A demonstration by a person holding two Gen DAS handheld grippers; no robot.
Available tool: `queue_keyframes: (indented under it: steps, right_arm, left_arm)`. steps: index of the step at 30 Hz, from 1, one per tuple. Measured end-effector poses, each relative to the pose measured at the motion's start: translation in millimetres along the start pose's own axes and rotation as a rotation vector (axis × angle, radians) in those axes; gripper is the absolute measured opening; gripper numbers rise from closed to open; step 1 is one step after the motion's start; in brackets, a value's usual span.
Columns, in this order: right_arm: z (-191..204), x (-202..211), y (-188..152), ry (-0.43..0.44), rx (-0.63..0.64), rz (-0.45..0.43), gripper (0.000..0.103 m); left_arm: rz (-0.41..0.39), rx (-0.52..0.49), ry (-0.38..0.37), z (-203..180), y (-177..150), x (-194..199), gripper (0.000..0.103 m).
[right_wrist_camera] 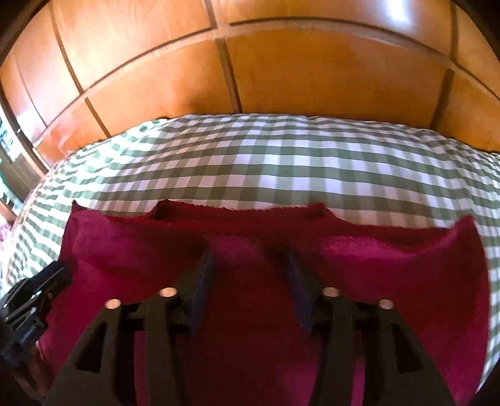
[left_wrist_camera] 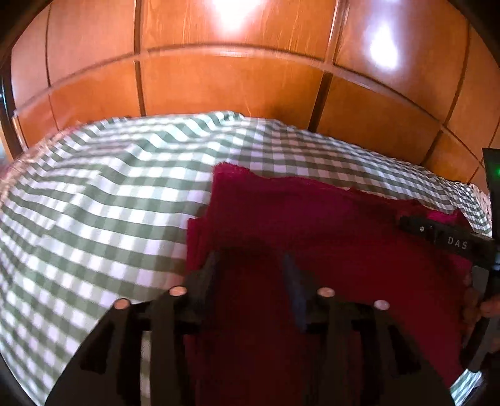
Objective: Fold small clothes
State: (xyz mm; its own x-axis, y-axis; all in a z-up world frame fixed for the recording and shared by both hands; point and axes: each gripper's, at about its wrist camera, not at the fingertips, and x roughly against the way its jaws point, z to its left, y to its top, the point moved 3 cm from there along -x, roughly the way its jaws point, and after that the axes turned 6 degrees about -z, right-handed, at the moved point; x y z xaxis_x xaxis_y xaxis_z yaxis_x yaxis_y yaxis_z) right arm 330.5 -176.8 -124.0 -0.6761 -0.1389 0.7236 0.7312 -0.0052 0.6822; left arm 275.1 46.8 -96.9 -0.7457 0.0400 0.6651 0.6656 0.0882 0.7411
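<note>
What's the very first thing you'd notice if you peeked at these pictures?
The dark red fuzzy cloth, lying in layers right in front of both grippers, jumps out first. Under it spreads a green-and-white checked sheet, with shiny orange wooden panels behind. The left gripper and right gripper both sit open over the cloth.

brightness: warm, medium; cloth areas dim
glare: two blown-out white patches on the glossy wood panels (left_wrist_camera: 231, 78), top centre and top right in left wrist view; softer sheen top right in right wrist view (right_wrist_camera: 406, 18)
shadows: dark under both sets of gripper fingers, falling on the red cloth (left_wrist_camera: 312, 218)
blur: motion smear on the checked sheet (left_wrist_camera: 93, 187), strongest at left edges; panels soft
distortion: heavy fisheye, panel seams bow, black vignette in corners
focus: nothing crisp; near finger bases soft
</note>
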Motion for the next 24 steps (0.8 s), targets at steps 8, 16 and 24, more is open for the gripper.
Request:
queue_keyframes:
  steps: [8, 16, 24]
  right_arm:
    - [-30.9, 62.4, -26.6, -0.064, -0.035, -0.074, 0.065]
    - [-91.5, 124.9, -63.7, -0.187, -0.114, -0.123, 0.065]
    - [-136.2, 151.8, -111.2, -0.233, -0.231, -0.104, 0.065]
  left_arm:
    - [-0.039, 0.002, 0.005, 5.2, -14.3, 44.8, 0.051]
    - [-0.022, 0.022, 0.018, 18.8, -36.9, 64.6, 0.054]
    - [-0.004, 0.073, 0.065, 46.3, -56.9, 74.1, 0.059]
